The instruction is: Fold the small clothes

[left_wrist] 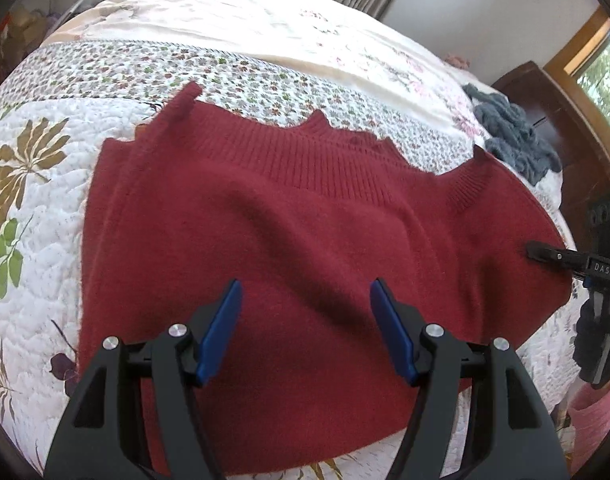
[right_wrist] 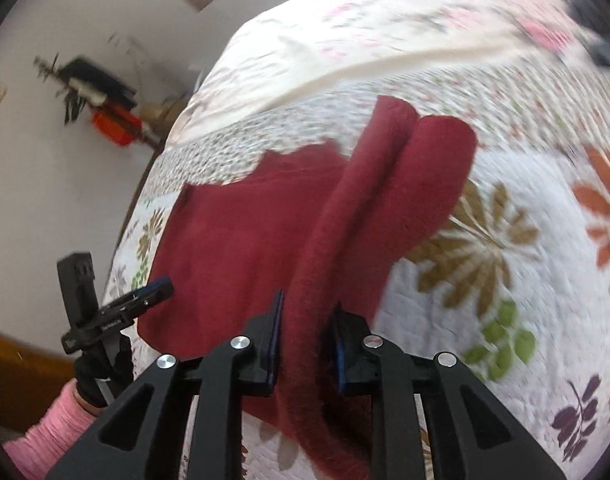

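Note:
A dark red knit sweater (left_wrist: 289, 216) lies spread on a floral quilt (left_wrist: 37, 184), its ribbed hem toward the far side. My left gripper (left_wrist: 307, 282) hovers open just above its near part, blue pads wide apart with nothing between them. In the right wrist view, my right gripper (right_wrist: 309, 300) is shut on a thick rolled fold of the sweater (right_wrist: 345, 208), which runs up from the jaws. The left gripper (right_wrist: 157, 292) shows at the left there, over the sweater's edge. One right gripper finger (left_wrist: 545, 254) shows at the sweater's right edge.
A grey-blue knit garment (left_wrist: 513, 136) lies on the bed at the far right, next to dark wooden furniture (left_wrist: 545, 96). A gloved hand with a pink sleeve (right_wrist: 49, 432) holds the left gripper. A wall shelf (right_wrist: 105, 96) with clutter hangs beyond the bed edge.

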